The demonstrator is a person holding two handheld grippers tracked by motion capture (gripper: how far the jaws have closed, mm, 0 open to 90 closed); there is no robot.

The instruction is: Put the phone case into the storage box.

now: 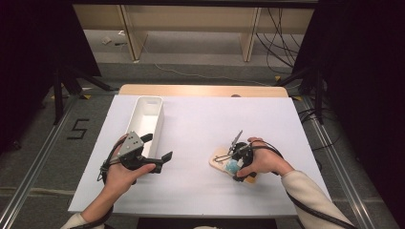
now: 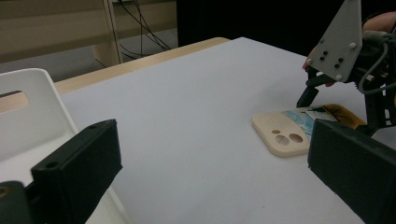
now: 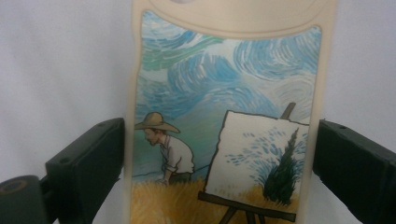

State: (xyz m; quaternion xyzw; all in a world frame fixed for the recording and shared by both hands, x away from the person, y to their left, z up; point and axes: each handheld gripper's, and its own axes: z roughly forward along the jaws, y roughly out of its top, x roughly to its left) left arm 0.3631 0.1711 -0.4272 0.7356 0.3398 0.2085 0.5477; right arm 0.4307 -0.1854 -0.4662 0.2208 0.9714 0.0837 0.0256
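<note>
A cream phone case (image 1: 220,159) with a painted scene of a man in a straw hat at an easel lies flat on the white table (image 1: 200,124). In the right gripper view the phone case (image 3: 224,93) runs up between the jaws. My right gripper (image 3: 219,163) is open, with one jaw close beside each long edge. From above, the right gripper (image 1: 234,163) points down over the case. The left gripper view shows the case (image 2: 282,135) and the right gripper (image 2: 338,112) over it. My left gripper (image 1: 156,147) is open and holds nothing, next to a white bin (image 1: 145,119).
The long white bin (image 2: 28,116) stands lengthwise at the table's left and looks empty. A wooden strip (image 1: 200,90) borders the far edge. Black stands and cables are on the floor beyond. Bare tabletop lies between the two grippers.
</note>
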